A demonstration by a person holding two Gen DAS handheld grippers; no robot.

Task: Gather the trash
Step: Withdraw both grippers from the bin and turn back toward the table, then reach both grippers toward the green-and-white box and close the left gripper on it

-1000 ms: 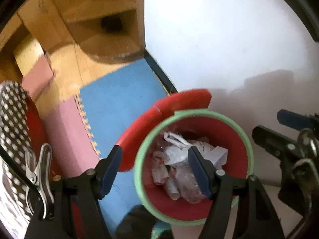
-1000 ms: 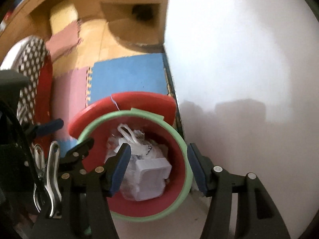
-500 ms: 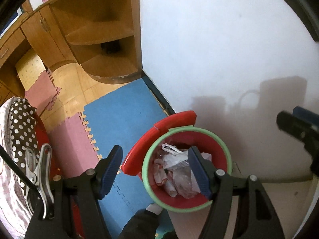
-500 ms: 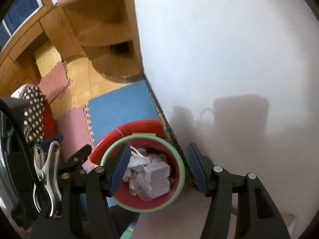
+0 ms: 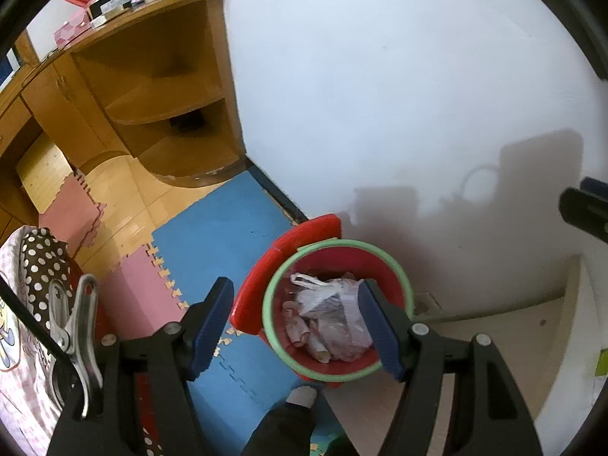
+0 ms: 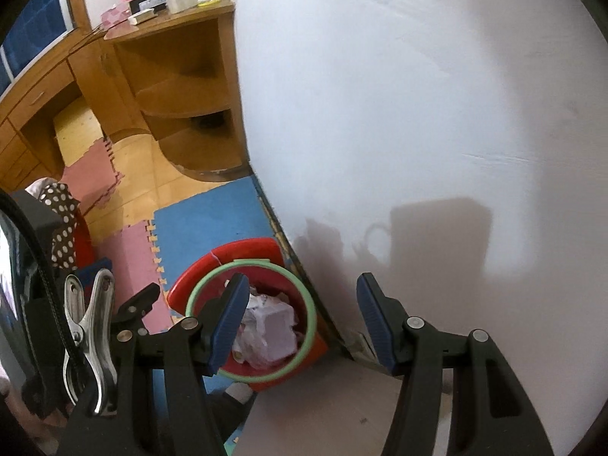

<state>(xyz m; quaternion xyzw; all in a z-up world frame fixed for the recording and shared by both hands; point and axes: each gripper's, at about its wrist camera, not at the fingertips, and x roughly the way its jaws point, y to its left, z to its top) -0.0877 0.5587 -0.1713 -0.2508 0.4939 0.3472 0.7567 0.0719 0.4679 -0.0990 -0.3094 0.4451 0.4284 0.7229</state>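
Both tools are held high above the floor and pointed steeply down. The left tool (image 5: pixel 296 326) is seen with its blue pads spread apart and nothing gripped between them; the right tool (image 6: pixel 302 323) is likewise spread and empty. Below them a red bin (image 5: pixel 364 262) with a green rim is seen standing on the floor against the white wall (image 5: pixel 380 76), its red lid (image 5: pixel 262 277) swung back. The bin is filled with trash (image 5: pixel 326 315): crumpled paper, a thin plastic bag and a white box. A blue foam mat (image 5: pixel 220 235) and a pink foam mat (image 5: pixel 133 288) are laid beside the bin. A wooden corner shelf (image 5: pixel 167 87) is seen farther back. A polka-dot cloth (image 5: pixel 41 266) is visible at the left edge.
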